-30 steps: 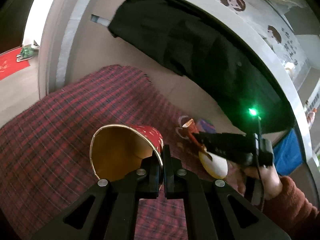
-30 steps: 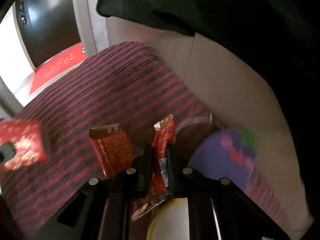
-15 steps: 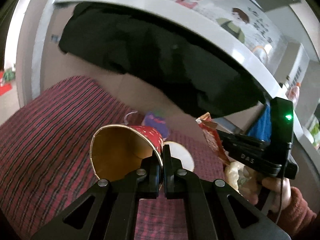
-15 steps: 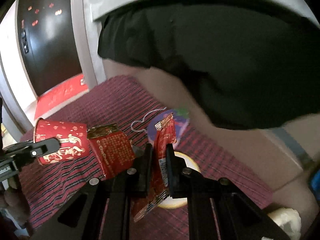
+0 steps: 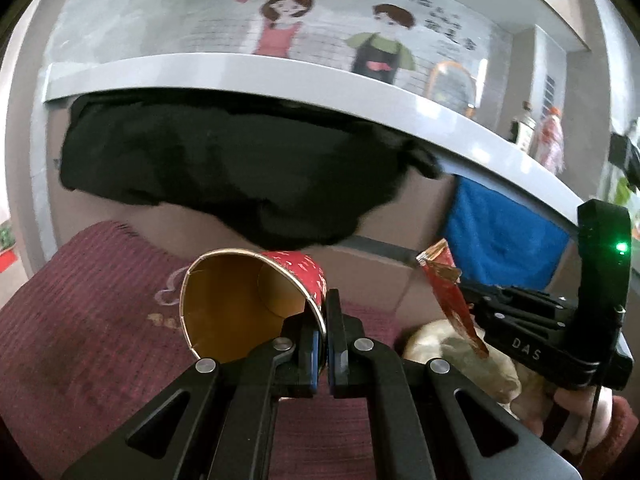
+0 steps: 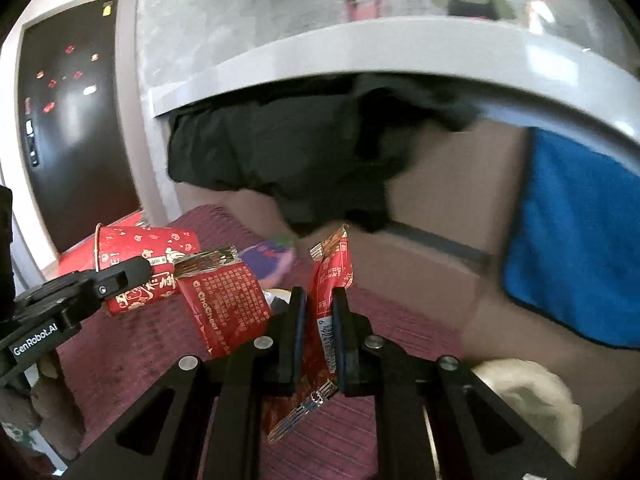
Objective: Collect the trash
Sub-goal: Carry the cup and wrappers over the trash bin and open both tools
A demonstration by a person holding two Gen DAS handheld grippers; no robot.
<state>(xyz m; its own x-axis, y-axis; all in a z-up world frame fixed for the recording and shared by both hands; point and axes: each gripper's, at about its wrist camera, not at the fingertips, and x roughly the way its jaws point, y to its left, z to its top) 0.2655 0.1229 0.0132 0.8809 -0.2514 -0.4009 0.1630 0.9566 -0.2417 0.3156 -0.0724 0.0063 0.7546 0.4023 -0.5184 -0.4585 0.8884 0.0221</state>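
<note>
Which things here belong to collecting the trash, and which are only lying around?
Job:
- red paper cup, pinched at its rim by the left gripper
- red snack wrapper, clamped in the right gripper

Lying about:
- black garment
- blue towel
- dark red striped cloth

You're facing a grey bench (image 5: 280, 68) running across twelve o'clock, black cloth (image 5: 224, 176) hanging beneath, blue towel (image 5: 500, 236) at three.
</note>
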